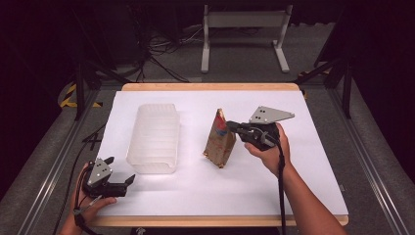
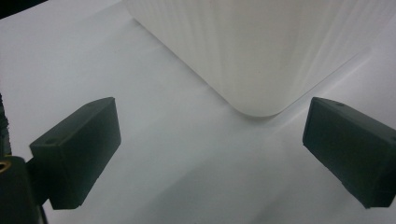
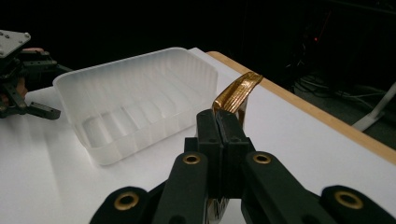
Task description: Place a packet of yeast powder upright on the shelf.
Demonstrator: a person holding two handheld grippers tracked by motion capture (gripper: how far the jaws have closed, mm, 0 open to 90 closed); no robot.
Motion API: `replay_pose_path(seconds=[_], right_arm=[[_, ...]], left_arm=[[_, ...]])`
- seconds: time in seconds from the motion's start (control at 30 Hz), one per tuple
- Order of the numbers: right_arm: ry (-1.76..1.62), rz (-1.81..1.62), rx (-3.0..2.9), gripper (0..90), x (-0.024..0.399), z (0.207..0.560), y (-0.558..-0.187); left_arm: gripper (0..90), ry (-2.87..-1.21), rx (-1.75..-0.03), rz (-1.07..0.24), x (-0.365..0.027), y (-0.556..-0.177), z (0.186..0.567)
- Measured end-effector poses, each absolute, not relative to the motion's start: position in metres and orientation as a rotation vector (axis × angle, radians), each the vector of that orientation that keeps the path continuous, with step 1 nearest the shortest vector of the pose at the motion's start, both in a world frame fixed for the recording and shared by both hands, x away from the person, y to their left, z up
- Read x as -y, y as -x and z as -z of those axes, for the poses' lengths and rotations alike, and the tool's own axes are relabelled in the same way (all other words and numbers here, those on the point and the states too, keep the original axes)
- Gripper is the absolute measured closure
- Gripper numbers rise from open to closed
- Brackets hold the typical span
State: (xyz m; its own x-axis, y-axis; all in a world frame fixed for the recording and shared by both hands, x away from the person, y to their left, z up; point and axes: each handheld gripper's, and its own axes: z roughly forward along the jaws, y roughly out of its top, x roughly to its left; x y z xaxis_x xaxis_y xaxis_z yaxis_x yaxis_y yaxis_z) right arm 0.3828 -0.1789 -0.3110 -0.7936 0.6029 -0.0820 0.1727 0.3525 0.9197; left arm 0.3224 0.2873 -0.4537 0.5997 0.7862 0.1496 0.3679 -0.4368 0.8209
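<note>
Nearest the person, the left claw [image 1: 120, 183] rests on the white counter [image 1: 274, 186] with its jaws apart on nothing, just beside the near corner of the clear ribbed plastic tray [image 1: 154, 137]. Farther in, the right claw [image 1: 231, 127] is clamped on the upper edge of the standing brown snack bag [image 1: 219, 143], with bare counter between bag and tray. The right gripper view shows the bag's gold crimped seal [image 3: 238, 91] above the closed jaws, while the left gripper view shows the tray's rounded corner [image 2: 254, 105] between open jaws.
</note>
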Motion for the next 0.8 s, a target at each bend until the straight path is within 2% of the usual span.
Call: replay_pose_path(seconds=[0.43,0.8], right_arm=[[-0.530,-1.453,-2.261,88.9,0.152,0.282,-0.388],[-0.368,-1.511,-2.271,89.0,0.104,0.255,-0.401]], left_arm=[[5.1,-2.040,-0.906,-0.671,-0.289,-0.322,0.453],[4.8,-2.033,-0.918,-0.676,-0.288,-0.320,0.453]])
